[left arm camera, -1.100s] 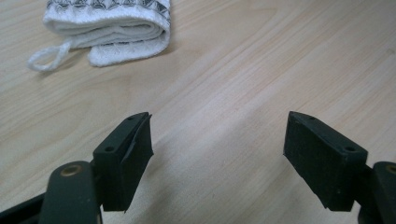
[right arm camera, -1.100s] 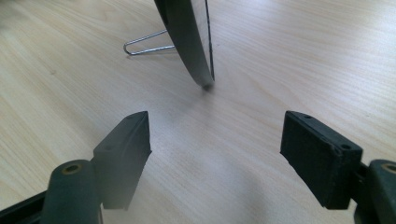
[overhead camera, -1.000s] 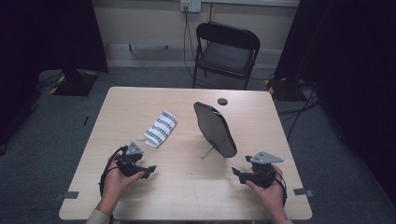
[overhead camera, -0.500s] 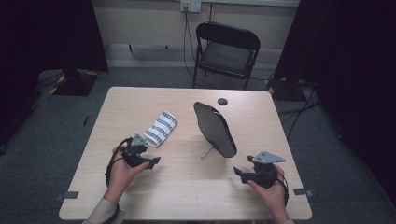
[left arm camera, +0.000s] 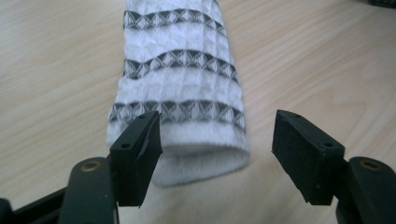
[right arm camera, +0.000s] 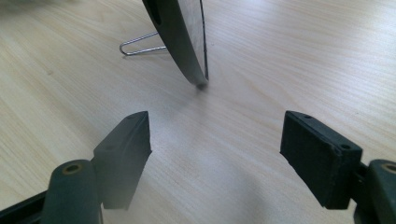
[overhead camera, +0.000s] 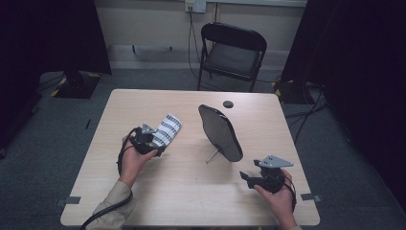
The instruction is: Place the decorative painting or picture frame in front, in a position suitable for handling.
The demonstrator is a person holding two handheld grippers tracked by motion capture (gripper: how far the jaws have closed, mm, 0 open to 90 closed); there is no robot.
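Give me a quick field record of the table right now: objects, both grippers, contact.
cloth: white folded cloth with dark patterned bands, lying flat on table
mirror: oval stand mirror, tilted on wire prop
small item: dark round disc near far edge
left gripper: open, jaws flanking cloth's near end, no grip
right gripper: open, pointing at mirror's lower edge, apart from it

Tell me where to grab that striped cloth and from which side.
Take the folded striped cloth at its near rounded end, coming in low along its length from the person's side. It lies flat on the table, narrower than the open left gripper, whose fingers already straddle that end, so closing across its width should probably catch all layers.
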